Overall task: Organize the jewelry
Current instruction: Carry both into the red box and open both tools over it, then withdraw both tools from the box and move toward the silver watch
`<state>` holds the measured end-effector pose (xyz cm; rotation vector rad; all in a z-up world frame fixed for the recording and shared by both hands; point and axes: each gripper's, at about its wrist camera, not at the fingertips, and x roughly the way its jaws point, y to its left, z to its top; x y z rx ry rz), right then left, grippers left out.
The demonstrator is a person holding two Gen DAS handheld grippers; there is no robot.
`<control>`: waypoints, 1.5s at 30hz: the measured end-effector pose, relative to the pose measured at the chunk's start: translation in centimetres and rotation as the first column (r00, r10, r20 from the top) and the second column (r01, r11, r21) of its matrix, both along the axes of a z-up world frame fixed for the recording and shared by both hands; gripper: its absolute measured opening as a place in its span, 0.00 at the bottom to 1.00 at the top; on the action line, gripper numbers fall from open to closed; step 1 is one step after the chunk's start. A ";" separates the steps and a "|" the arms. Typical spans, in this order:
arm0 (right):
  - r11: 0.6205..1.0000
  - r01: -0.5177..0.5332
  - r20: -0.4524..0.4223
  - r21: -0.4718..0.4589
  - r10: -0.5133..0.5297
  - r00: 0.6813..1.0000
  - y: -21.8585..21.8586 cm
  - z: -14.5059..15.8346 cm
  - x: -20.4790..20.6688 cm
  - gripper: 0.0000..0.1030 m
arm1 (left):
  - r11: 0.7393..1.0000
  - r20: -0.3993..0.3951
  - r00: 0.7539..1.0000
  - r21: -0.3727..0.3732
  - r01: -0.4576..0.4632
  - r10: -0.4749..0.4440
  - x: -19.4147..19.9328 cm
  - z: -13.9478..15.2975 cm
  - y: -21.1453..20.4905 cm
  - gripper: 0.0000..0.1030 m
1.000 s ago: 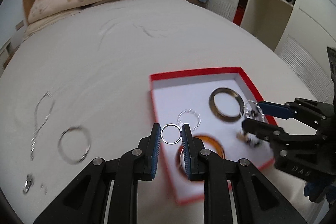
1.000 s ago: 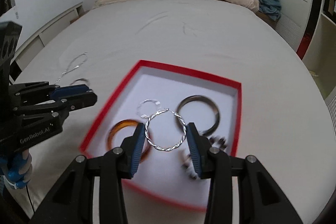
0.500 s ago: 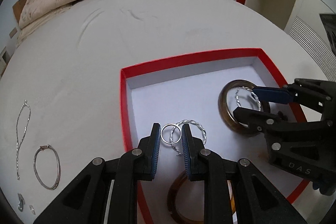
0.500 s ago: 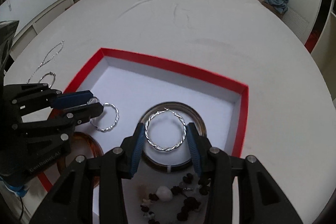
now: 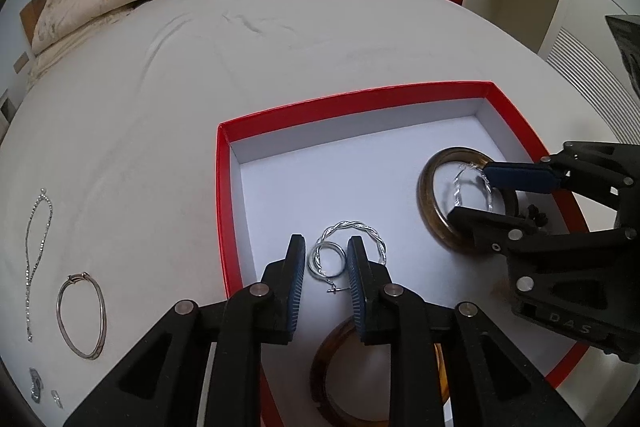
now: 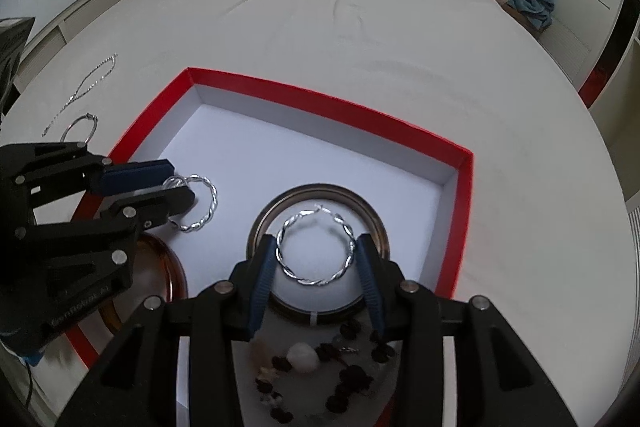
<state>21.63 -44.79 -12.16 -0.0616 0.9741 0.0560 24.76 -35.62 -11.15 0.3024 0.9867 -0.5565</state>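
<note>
The left gripper [image 5: 326, 263] is nearly closed, pinching a small plain ring [image 5: 327, 259] over the red box [image 5: 222, 187], above a twisted hoop [image 5: 376, 241] on the box floor. The right gripper [image 6: 316, 259] is about half open, clamping another twisted hoop [image 6: 316, 245] over a brown bangle [image 6: 376, 223]. The amber bangle [image 5: 324, 375] is half hidden behind the left gripper's fingers, and the beaded bracelet [image 6: 316, 367] is blurred.

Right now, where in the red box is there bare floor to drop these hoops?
Free: the back half of the red box, between its far wall and the dark bangle. Crowded: near side, with amber bangle, beaded bracelet, twisted hoop already lying there.
</note>
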 end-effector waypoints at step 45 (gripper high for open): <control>0.988 -0.140 0.245 0.067 0.119 0.962 18.8 16.3 -20.4 0.45 | 0.924 0.152 0.911 -0.071 -0.377 0.383 -17.9 13.4 32.0 0.51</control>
